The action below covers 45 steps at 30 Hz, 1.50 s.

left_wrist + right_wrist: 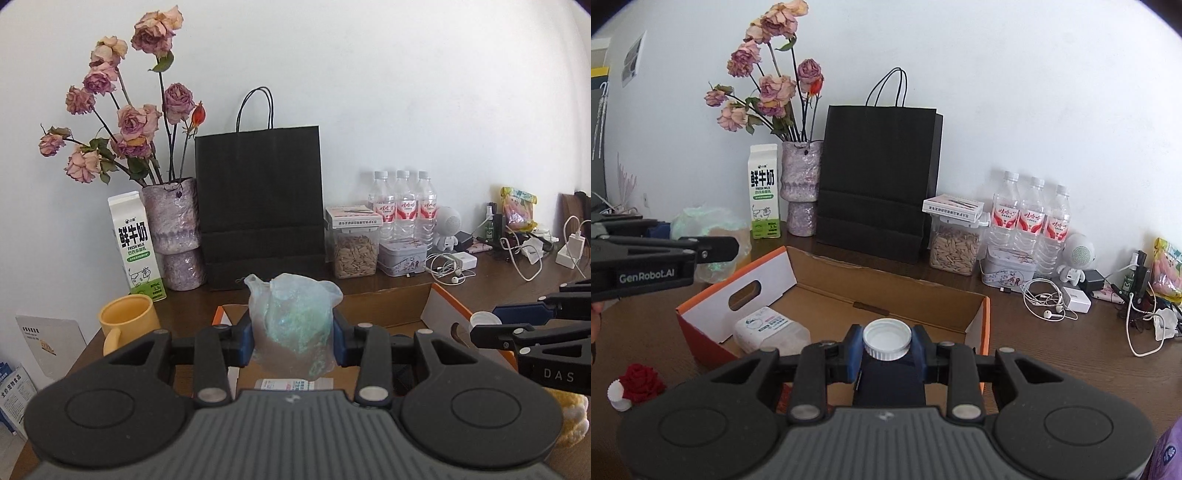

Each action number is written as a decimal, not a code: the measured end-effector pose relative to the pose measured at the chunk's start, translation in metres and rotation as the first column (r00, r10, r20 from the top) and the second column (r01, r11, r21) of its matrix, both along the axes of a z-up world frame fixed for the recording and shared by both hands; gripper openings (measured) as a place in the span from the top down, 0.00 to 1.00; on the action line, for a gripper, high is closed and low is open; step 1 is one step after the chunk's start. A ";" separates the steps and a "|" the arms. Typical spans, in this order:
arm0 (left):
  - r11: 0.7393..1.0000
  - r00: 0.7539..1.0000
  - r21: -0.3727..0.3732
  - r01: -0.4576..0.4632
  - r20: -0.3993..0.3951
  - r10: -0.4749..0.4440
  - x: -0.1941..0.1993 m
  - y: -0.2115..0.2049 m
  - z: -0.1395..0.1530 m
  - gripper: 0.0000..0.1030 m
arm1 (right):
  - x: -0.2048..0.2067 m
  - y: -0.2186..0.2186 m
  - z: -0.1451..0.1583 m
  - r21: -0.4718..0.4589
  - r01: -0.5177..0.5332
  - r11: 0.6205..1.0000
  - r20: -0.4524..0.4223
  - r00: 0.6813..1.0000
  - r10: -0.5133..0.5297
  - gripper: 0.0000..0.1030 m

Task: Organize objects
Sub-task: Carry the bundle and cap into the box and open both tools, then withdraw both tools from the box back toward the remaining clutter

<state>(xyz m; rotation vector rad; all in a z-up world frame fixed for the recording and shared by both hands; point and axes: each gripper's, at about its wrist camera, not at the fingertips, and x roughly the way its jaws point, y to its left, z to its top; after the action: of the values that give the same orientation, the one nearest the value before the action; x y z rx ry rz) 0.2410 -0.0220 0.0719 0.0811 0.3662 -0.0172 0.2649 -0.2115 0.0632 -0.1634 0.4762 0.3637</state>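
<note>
Brown wooden table (1052,354) crowded with clutter against white wall (1015,92).

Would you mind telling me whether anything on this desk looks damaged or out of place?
The roses in the vase are wilted and drooping, and earphones lie tangled beside the chargers. Nothing looks spilled.

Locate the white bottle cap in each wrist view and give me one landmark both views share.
Left wrist view: the white bottle cap shows at the right edge, partly hidden, clamped in the right gripper.
Right wrist view: the cap sits bottom centre, on a dark bottle between the right gripper's blue pads, above the cardboard box.
Shared landmark: the black paper bag against the wall.
</note>
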 end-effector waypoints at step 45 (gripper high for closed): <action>0.994 0.948 0.051 -0.096 -0.300 0.107 0.129 0.001 -0.041 0.00 | 0.150 0.023 -0.040 -0.146 0.052 0.988 -0.311 0.945 -0.096 0.09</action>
<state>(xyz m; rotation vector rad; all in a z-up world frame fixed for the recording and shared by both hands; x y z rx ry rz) 0.3700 -0.0211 0.0313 0.0954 0.6770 0.0800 0.4150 -0.1884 0.0236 -0.2196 0.8253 0.2838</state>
